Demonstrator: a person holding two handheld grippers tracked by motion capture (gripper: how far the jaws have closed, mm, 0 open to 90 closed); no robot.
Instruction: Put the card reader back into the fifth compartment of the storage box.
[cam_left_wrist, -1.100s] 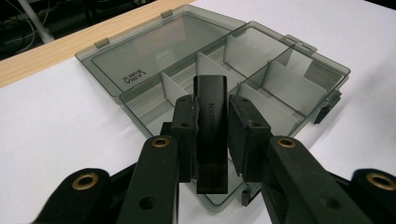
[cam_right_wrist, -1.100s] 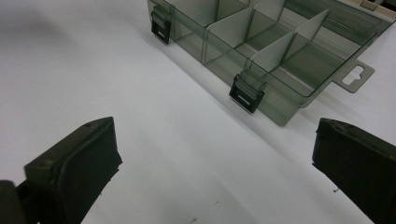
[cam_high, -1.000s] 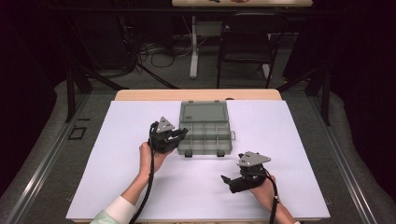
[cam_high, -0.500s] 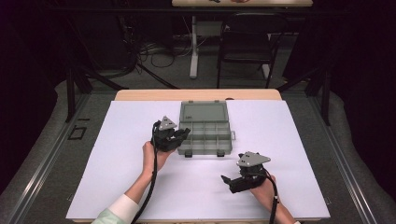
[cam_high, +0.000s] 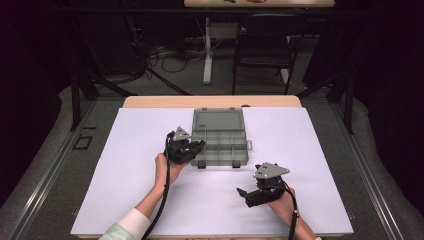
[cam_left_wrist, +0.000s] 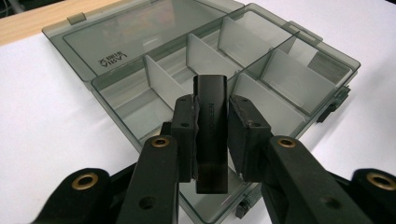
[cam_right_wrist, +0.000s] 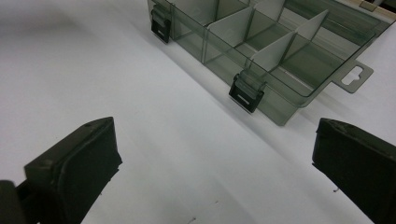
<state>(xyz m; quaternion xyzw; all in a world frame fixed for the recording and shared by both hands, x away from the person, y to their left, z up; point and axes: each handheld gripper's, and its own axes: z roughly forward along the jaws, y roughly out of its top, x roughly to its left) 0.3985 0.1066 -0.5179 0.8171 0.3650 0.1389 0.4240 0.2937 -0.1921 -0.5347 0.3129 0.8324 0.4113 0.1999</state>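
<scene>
The open organiser box (cam_high: 220, 139) lies on the white sheet (cam_high: 125, 175), lid behind.

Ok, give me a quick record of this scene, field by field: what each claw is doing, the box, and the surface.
left claw: shut on a small black block, held above the box's near edge
right claw: open, nothing between its jaws, over the white sheet
organizer box: clear grey, lid open flat, compartments look empty
latches: black, on the box's front wall

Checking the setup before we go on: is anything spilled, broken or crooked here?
Nothing stands out. The organizer box lies open and square on the white sheet, its compartments bare. The left gripper holds a black block over it; the right gripper is open.
</scene>
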